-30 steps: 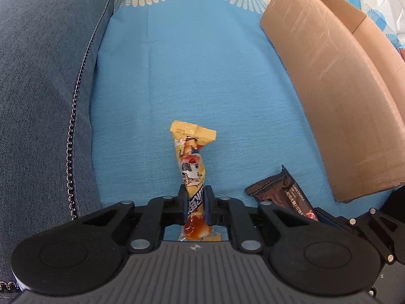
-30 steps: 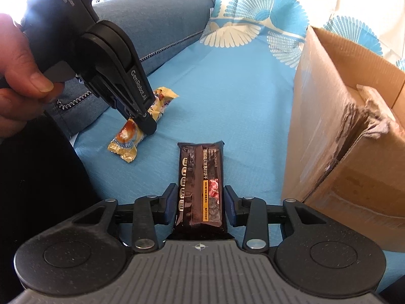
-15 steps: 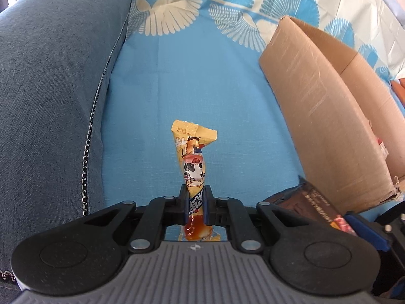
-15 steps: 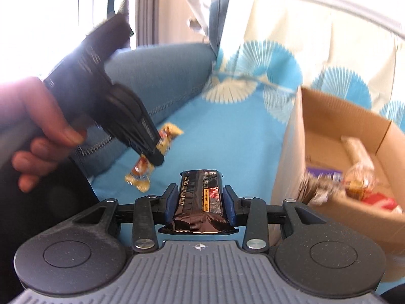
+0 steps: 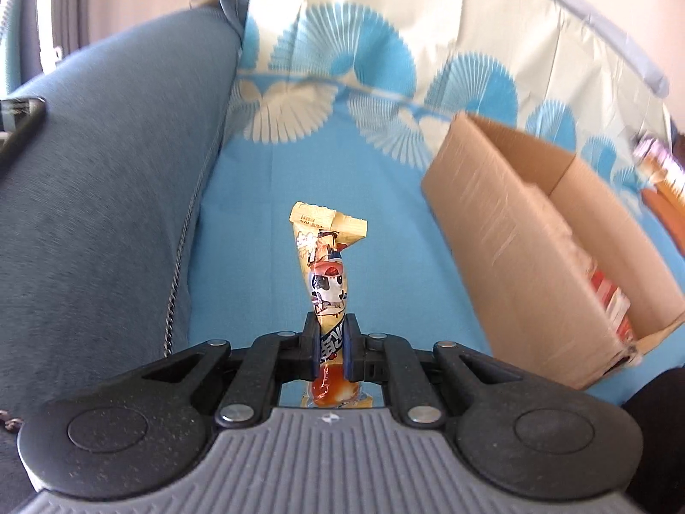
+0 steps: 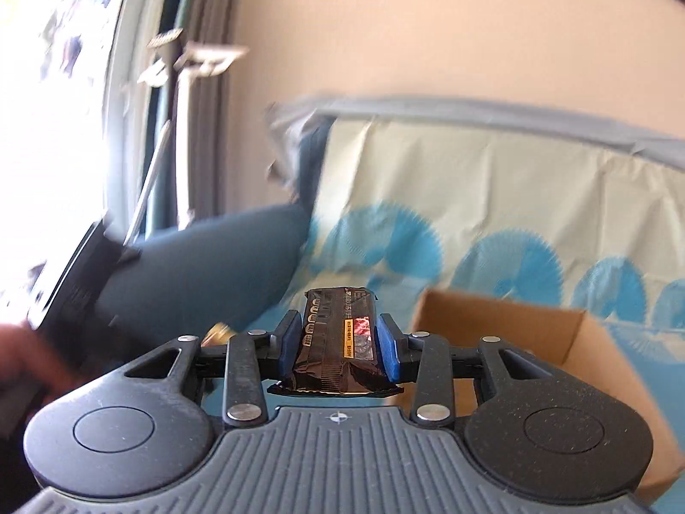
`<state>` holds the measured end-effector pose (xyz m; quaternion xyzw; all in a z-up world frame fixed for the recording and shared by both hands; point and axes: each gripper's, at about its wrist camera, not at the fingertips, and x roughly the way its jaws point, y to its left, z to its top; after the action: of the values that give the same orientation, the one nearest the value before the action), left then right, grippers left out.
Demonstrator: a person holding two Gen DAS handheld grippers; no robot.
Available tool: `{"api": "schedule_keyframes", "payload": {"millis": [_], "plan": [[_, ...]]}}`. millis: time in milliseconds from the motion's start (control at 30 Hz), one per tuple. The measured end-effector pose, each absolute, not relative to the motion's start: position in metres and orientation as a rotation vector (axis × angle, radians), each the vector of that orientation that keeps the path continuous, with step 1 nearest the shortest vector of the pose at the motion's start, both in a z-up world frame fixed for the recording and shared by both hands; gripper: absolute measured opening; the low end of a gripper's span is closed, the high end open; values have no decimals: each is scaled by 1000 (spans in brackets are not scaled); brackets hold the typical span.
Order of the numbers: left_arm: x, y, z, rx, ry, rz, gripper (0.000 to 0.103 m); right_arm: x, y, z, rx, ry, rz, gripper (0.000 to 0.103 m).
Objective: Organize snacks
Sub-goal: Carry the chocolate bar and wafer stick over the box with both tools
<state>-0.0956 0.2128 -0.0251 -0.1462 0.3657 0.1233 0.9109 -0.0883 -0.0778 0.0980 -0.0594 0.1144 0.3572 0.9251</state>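
Tongs on the left (image 5: 329, 345) pinch the lower half of a slim yellow snack packet (image 5: 327, 272), holding it upright above the blue sheet (image 5: 342, 180); its crinkled top flares wide. Right tongs (image 6: 338, 342) grip a glossy dark chocolate bar (image 6: 338, 338) across its width, raised level and pointing toward the sofa back. An open cardboard box (image 5: 526, 231) of plain brown board sits to the right on the sheet, with other packets inside.
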Motion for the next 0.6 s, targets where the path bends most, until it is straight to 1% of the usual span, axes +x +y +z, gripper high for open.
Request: {"api": "schedule_keyframes", "payload": {"millis": [133,233,367,500,600], "plan": [[-101,204,-17,-286,728,275,10,-57,-117,110,-76,180,615,40],[-102,191,-14,-244,724,288,10,-29,-137,91,-48,238,515,40],[-101,176,-9,-209,717,308,10,-15,-155,60,-1,310,458,40],[-91,158,-3,-251,723,298,10,-6,-161,52,47,313,447,40],[-72,135,12,-234,705,264,10,-1,-165,48,81,323,432,40]]}}
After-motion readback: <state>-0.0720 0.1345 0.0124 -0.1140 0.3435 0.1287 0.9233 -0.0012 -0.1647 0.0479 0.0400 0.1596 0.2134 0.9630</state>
